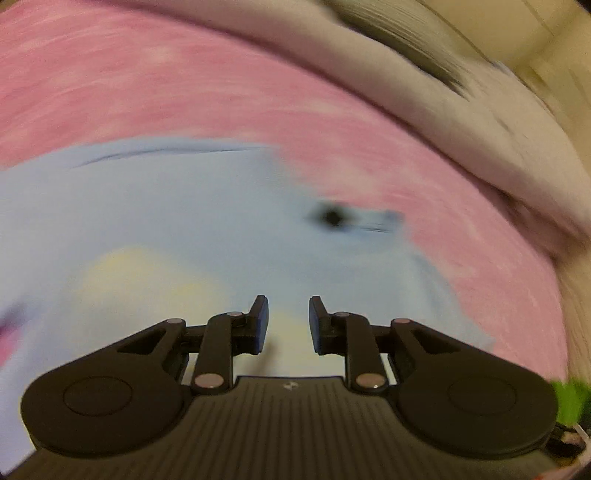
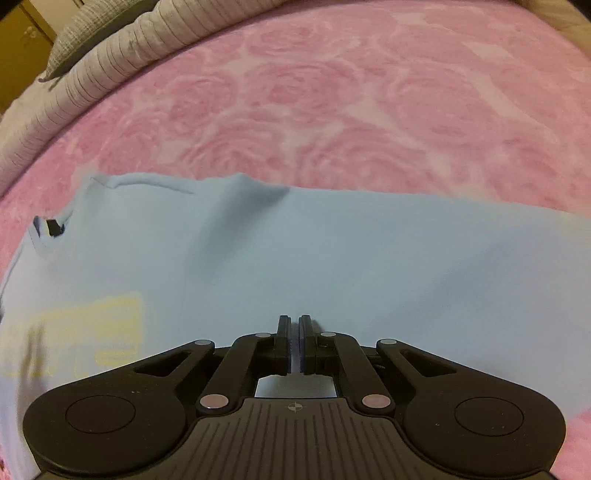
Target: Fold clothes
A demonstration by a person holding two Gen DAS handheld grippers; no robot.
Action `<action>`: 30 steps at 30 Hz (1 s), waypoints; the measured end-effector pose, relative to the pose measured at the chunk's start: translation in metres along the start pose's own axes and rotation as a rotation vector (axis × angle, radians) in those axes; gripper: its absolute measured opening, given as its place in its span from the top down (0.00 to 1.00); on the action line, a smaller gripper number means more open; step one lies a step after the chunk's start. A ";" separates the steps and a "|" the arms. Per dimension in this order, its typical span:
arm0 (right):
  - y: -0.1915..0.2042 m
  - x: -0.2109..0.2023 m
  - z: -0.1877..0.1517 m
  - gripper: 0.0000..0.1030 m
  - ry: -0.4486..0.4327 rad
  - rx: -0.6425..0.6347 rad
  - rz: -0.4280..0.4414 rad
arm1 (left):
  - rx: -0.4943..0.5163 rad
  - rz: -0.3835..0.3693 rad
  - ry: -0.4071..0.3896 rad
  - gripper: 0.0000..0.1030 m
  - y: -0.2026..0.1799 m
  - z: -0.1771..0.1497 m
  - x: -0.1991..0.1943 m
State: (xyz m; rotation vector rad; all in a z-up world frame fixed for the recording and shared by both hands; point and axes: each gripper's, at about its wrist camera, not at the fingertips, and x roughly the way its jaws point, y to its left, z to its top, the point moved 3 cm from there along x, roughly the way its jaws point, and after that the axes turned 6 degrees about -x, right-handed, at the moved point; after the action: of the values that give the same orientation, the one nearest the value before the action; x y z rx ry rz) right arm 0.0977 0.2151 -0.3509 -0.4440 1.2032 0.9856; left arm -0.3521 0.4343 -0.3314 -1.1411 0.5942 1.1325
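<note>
The pink rose-patterned blanket (image 2: 332,96) lies bare and flat beyond the far edge of the light blue shirt (image 2: 295,251), giving open room across the middle of the bed. Along the bed's far-left edge a striped grey quilt (image 2: 110,51) is bunched into a raised ridge, with a grey pillow (image 2: 74,33) behind it; these close that side. One low wrinkle rises at the shirt's far edge. The left view is blurred.
</note>
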 end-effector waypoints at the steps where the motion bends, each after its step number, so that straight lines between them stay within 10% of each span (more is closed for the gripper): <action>1: 0.002 -0.006 -0.002 0.98 -0.002 -0.003 0.002 | -0.054 0.035 -0.026 0.78 0.026 0.001 -0.012; 10: 0.062 -0.042 -0.051 0.98 -0.039 0.058 0.044 | -0.530 0.308 -0.260 0.71 0.248 0.015 -0.098; 17: 0.153 -0.037 -0.104 0.98 -0.024 0.053 0.050 | -0.798 0.279 -0.338 0.70 0.360 0.034 -0.111; 24: 0.209 -0.035 -0.124 0.98 -0.022 0.066 0.056 | -0.865 0.149 -0.315 0.68 0.396 0.039 -0.119; 30: 0.232 -0.041 -0.127 0.48 -0.050 0.133 0.090 | -0.919 0.085 -0.321 0.62 0.414 0.036 -0.121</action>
State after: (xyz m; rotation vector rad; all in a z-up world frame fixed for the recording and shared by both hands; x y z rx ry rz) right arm -0.1670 0.2274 -0.3104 -0.2608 1.2441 0.9807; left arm -0.7816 0.4176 -0.3807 -1.6516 -0.1779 1.6915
